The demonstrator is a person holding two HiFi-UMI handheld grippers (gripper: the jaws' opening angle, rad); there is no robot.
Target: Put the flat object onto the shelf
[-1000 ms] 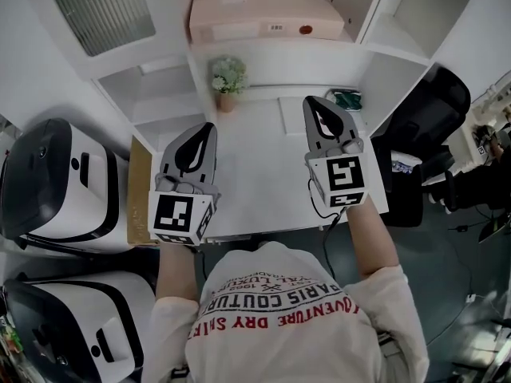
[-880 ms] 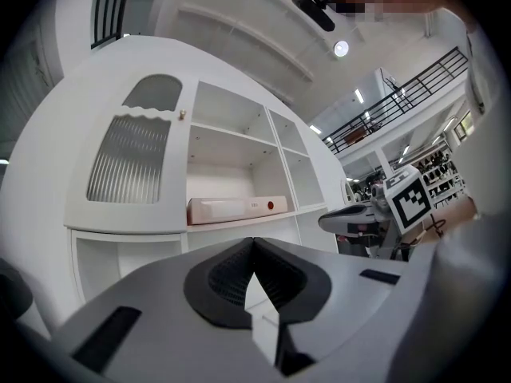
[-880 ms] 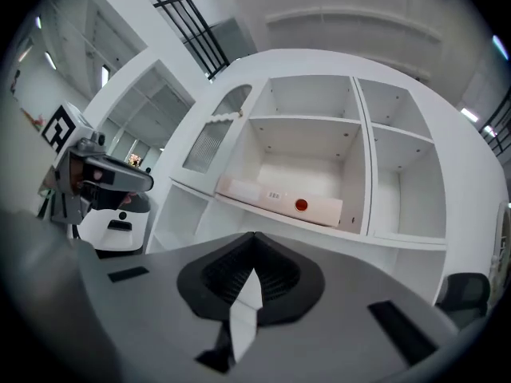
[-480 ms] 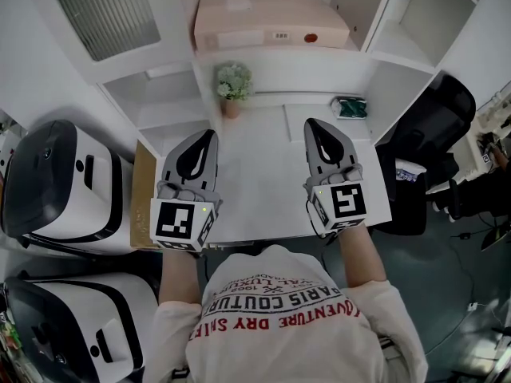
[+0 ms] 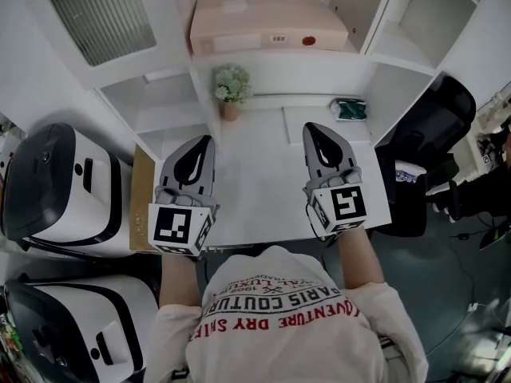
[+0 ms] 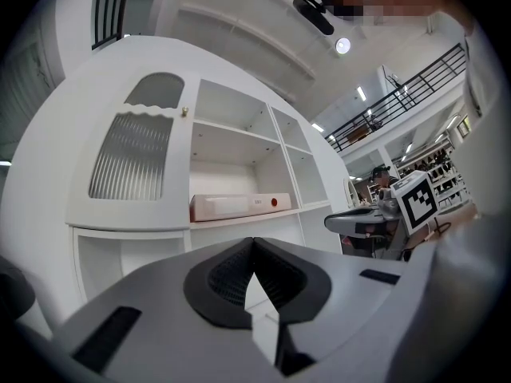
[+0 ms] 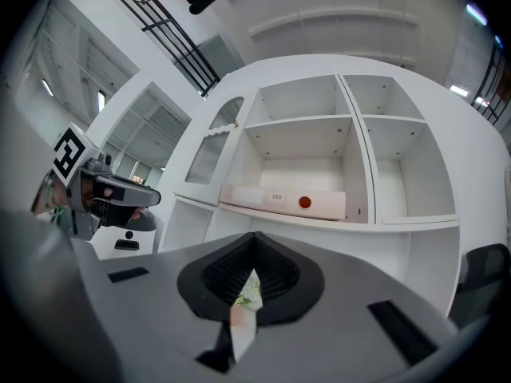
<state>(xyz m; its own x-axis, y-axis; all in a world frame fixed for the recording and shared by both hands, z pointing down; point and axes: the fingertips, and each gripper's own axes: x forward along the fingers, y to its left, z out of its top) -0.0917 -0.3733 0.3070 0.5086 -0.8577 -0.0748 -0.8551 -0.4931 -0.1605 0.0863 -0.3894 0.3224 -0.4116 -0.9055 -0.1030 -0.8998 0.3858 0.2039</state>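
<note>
The flat pink box (image 5: 267, 18) lies on a shelf of the white cabinet (image 5: 263, 54), above the desk; it also shows as the pink box (image 6: 239, 206) in the left gripper view and the pink box (image 7: 283, 200) in the right gripper view. My left gripper (image 5: 205, 142) hovers over the desk's left part, shut, with nothing in it. My right gripper (image 5: 312, 128) hovers over the desk's right part, also shut and holding nothing. Both point toward the cabinet, well short of the box.
A small potted plant (image 5: 230, 86) stands at the back of the white desk (image 5: 255, 182). A green object (image 5: 350, 108) lies at the back right. A black chair (image 5: 423, 126) is to the right. White-and-black machines (image 5: 56, 182) and a cardboard sheet (image 5: 141, 198) are to the left.
Both grippers have drawn back a little toward the person, the right one most. Their jaws have stayed shut. The box has stayed on the shelf.
</note>
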